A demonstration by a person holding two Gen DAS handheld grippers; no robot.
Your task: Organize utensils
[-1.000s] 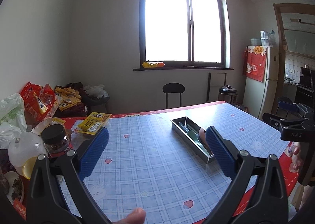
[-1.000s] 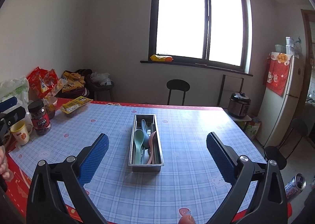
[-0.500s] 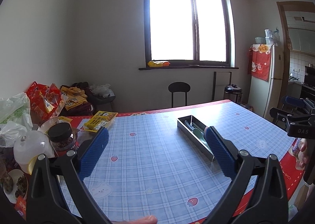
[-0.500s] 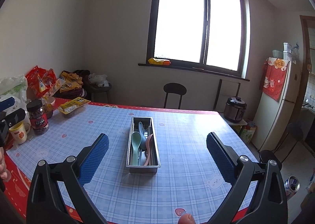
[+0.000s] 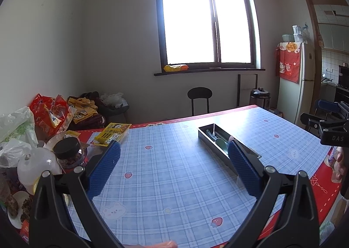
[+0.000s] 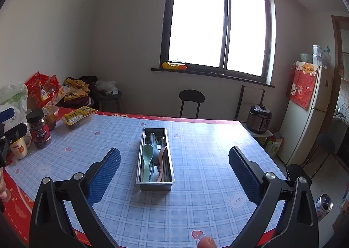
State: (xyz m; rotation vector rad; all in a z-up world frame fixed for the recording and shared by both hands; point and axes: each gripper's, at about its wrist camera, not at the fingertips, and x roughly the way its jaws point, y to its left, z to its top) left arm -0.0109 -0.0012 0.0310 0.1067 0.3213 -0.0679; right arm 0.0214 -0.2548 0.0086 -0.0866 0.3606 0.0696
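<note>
Left tongs (image 5: pixel 173 161): blue ribbed pads spread wide, nothing between them, held above the desk (image 5: pixel 170 184), which wears a blue plaid cloth with strawberry prints and a red border. Left of these tongs, at the desk's edge: white and green plastic bags (image 5: pixel 15 130), red snack packets (image 5: pixel 49 112), a translucent white dome lid (image 5: pixel 35 165), and a dark-lidded glass jar with brown contents (image 5: pixel 69 155) just beside the left pad. Ahead and left, a flat yellow packet (image 5: pixel 113 133). Ahead and right, a long rectangular stainless-steel tray (image 5: pixel 218 141), partly hidden behind the right pad; spoon bowls show inside. Far right, part of the other tool and a hand (image 5: pixel 339 166).

Right tongs (image 6: pixel 174 161): pads likewise spread wide, empty, above the desk. Left of them: a white mug with an orange print (image 6: pixel 19 148), and the jar standing just beside it. The steel tray lies straight ahead, centred between the pads, long axis pointing away. Inside it: a pale green spoon (image 6: pixel 147 157) at left, a blue-grey spoon (image 6: pixel 154 149) in the middle, a pink spoon (image 6: pixel 162 161) at right, overlapping; a divider crosses near the far end. Metal handles beneath, too small to tell apart. Right of the tongs, off the desk: a black rice cooker (image 6: pixel 260 121) and a white refrigerator with red cloth (image 6: pixel 305 104).
</note>
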